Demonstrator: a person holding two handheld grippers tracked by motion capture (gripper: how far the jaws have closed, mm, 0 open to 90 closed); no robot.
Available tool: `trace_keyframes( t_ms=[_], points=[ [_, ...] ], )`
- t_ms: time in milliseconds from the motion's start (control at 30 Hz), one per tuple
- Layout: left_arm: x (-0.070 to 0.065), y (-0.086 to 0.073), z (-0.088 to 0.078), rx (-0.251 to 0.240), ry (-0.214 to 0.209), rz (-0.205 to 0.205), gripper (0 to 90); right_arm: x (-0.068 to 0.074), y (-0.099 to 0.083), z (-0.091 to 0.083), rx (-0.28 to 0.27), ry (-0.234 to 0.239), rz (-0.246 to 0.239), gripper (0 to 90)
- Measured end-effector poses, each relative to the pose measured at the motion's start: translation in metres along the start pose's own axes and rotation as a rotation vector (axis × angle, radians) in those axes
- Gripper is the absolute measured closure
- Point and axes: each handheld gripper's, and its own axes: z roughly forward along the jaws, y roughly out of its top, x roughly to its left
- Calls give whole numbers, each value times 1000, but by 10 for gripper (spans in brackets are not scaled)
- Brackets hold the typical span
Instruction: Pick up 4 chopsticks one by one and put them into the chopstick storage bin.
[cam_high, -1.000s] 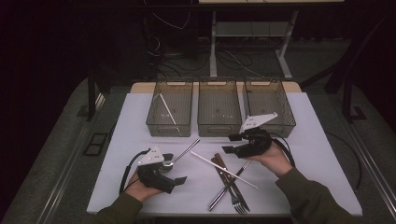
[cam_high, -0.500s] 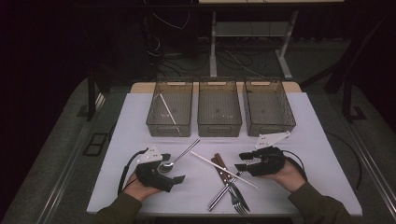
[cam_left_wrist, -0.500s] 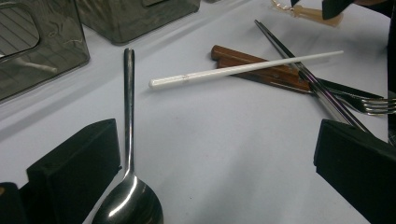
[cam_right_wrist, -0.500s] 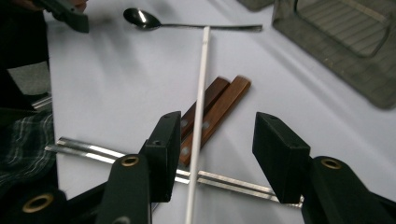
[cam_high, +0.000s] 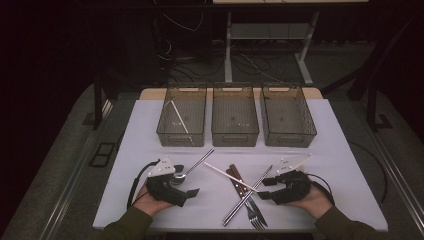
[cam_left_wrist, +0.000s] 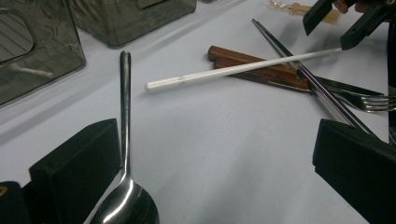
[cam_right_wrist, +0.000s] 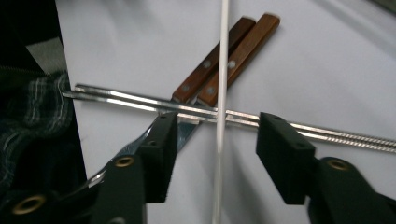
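Right hand-held gripper (cam_right_wrist: 215, 135): jaws just closing, set either side of the white chopstick (cam_right_wrist: 221, 93), pads not yet pressed on it. White chopstick is laid across the wooden-handled cutlery (cam_high: 239, 180) and steel chopsticks (cam_high: 247, 195) on the counter (cam_high: 330, 150). Left hand-held gripper (cam_high: 187, 192): released, spoon (cam_left_wrist: 122, 205) seen beside one jaw. Left bin (cam_high: 182, 117): one white stick. Middle bin (cam_high: 235, 115) and right bin (cam_high: 288, 115): contents hard to make out.

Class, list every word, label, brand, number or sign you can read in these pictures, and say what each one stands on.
None can be read.
White chopstick: a faint mark near its end, too small to read.
Wooden handles: only rivets, no brand.
Three bins: no labels.
Spoon: no stamp shows.
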Motion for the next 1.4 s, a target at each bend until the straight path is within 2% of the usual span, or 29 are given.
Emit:
trace_keyframes(
  t_ms=[200,400,667,933,1167,1400],
  points=[
    [0,0,0,-1,-4,2,0,2,-4,7,43,-17,-13,577],
    [0,0,0,4,-4,4,0,0,-3,14,59,-13,-20,636],
    [0,0,0,4,-2,4,1,5,-1,21,90,-36,-40,743],
    [0,0,1,4,-3,3,1,5,-2,23,86,-68,-41,836],
    [0,0,1,2,-3,1,1,7,-3,23,82,-81,-41,858],
    [0,0,1,3,-4,3,1,4,-3,22,78,-66,-19,863]
  ],
)
